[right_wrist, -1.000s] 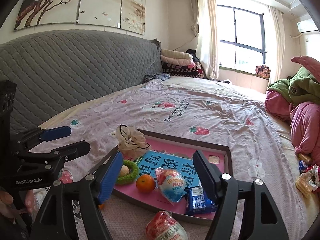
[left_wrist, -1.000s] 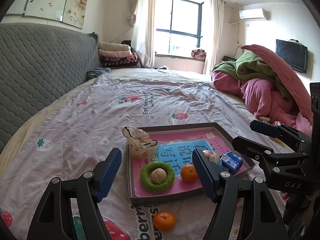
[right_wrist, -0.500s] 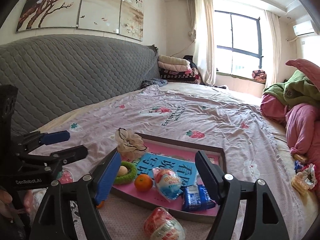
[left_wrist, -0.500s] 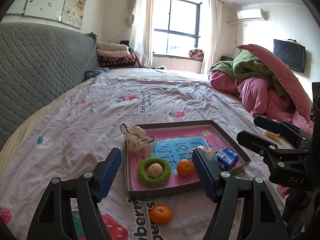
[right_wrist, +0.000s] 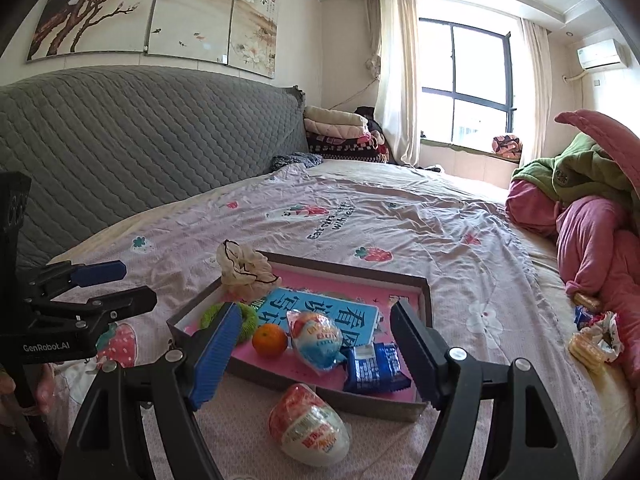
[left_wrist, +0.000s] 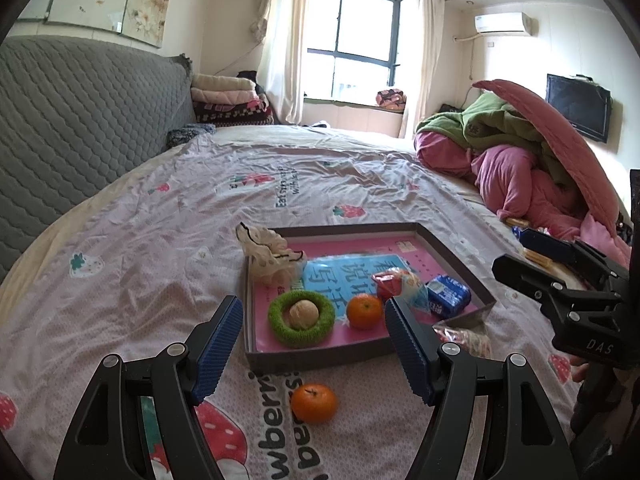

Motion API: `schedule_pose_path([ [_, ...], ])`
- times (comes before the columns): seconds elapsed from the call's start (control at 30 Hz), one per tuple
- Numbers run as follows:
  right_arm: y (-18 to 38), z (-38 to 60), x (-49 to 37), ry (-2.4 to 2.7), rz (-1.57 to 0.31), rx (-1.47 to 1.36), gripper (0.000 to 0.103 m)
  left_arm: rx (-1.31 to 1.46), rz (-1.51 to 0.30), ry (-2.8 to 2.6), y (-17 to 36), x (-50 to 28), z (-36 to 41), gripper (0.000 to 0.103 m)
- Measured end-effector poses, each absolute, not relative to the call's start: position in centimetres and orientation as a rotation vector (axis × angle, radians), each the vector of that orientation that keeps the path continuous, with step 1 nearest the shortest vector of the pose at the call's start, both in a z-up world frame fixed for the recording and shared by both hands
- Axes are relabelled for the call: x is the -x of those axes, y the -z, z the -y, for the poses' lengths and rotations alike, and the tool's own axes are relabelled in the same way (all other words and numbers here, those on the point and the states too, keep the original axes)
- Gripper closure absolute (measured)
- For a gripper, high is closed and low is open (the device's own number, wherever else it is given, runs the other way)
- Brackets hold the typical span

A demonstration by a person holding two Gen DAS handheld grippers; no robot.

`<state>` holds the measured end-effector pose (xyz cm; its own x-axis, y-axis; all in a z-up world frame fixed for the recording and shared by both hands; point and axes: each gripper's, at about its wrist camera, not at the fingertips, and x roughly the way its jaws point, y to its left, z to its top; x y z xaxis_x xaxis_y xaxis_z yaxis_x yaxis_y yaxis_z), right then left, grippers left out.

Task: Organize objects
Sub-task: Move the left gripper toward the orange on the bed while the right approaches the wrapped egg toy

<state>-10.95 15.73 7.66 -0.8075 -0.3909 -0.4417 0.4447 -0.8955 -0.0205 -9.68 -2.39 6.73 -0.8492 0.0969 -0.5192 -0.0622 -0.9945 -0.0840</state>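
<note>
A grey-rimmed box lid (left_wrist: 320, 360) (right_wrist: 376, 400) with a pink floor lies on the bed. In it are a green ring (left_wrist: 301, 318) holding a beige ball, an orange (left_wrist: 364, 311) (right_wrist: 270, 339), a wrapped egg snack (right_wrist: 318, 338), a blue packet (left_wrist: 448, 295) (right_wrist: 376, 368) and a cream scrunchie (left_wrist: 272, 254) (right_wrist: 244, 270). A second orange (left_wrist: 314, 403) lies on the sheet in front of the lid, under my open left gripper (left_wrist: 314, 354). A second wrapped egg snack (right_wrist: 308, 426) lies on the sheet, under my open right gripper (right_wrist: 316, 358). Both grippers are empty.
The bed has a strawberry-print sheet (left_wrist: 160, 240). A grey quilted headboard (right_wrist: 140, 152) runs along the left. Piled pink and green bedding (left_wrist: 540, 160) lies at the right. Loose snack wrappers (right_wrist: 592, 340) lie beside that bedding. Folded blankets (left_wrist: 228, 100) are stacked at the far end.
Both grippers have drawn back and up from the box lid, so the loose orange and loose egg snack show more fully. Nothing was taken hold of.
</note>
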Motion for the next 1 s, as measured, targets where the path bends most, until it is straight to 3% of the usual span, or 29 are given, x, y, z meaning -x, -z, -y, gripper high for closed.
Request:
schedule_pose_path([
  [1.0, -5.1, -16.2, 7.7, 2.579, -0.187, -0.683, 0.027, 0.899, 0.081, -2.872, -4.7, 6.4, 0.8, 0.028],
])
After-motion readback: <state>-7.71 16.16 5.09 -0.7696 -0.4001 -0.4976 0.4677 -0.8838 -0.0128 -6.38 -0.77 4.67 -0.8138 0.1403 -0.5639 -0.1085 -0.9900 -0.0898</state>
